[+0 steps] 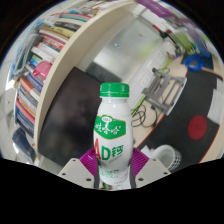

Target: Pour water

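Using the bottle (113, 135) as my landmark. Left of the bottle: curved shelf (45, 70) packed with books, blurry, well apart. Centre: white bottle, green cap (114, 90), green label, standing between my gripper (113, 176) fingers, long axis upright, running straight up away from the claw. Purple pads (94, 168) sit against its lower body on both sides, no gap I can see, so I read the claw as narrow and clamped on the bottle. Cap looks on, I think. Behind it a dark panel. Right of the bottle: cluttered desk (175, 95), items too small to name, plus a small white cup-like thing (163, 155) near the right finger. Judgement: that may be the pour target, lying right of the claw, so the coming tilt goes rightward, but the cap would need to be off first.
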A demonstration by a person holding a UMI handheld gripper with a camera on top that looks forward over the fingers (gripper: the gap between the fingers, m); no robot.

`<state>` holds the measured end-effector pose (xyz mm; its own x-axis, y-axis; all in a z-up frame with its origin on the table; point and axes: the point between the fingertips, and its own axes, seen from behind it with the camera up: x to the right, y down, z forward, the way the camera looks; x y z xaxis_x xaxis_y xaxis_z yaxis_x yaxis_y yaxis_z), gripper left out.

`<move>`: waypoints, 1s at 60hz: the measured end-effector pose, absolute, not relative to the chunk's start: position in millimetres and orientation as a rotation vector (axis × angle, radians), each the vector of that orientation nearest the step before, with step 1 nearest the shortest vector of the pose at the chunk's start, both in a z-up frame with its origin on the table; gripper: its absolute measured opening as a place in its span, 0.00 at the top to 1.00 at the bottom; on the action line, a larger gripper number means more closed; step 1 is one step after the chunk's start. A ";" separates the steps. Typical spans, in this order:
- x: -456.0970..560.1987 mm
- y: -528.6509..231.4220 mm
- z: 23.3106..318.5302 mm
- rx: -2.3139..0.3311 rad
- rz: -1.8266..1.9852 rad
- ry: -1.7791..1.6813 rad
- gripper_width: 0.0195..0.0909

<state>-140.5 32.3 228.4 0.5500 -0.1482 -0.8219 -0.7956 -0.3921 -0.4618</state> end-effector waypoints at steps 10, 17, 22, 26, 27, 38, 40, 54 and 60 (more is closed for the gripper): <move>-26.3 37.0 218.7 -1.908 0.245 0.456 0.69; 32.5 35.0 200.4 -1.891 -0.041 0.297 0.69; 64.1 34.6 178.5 -1.894 -0.176 0.235 0.69; 78.8 36.6 151.3 -1.902 -0.221 0.218 0.67; 80.1 37.2 144.9 -1.907 -0.221 0.217 0.67; 85.2 42.2 94.0 -1.918 -0.179 0.226 0.67; 82.3 43.2 89.7 -1.912 -0.171 0.224 0.67; 76.6 41.6 56.8 -1.883 -0.158 0.209 0.62; 75.4 38.8 57.2 -1.874 -0.165 0.207 0.56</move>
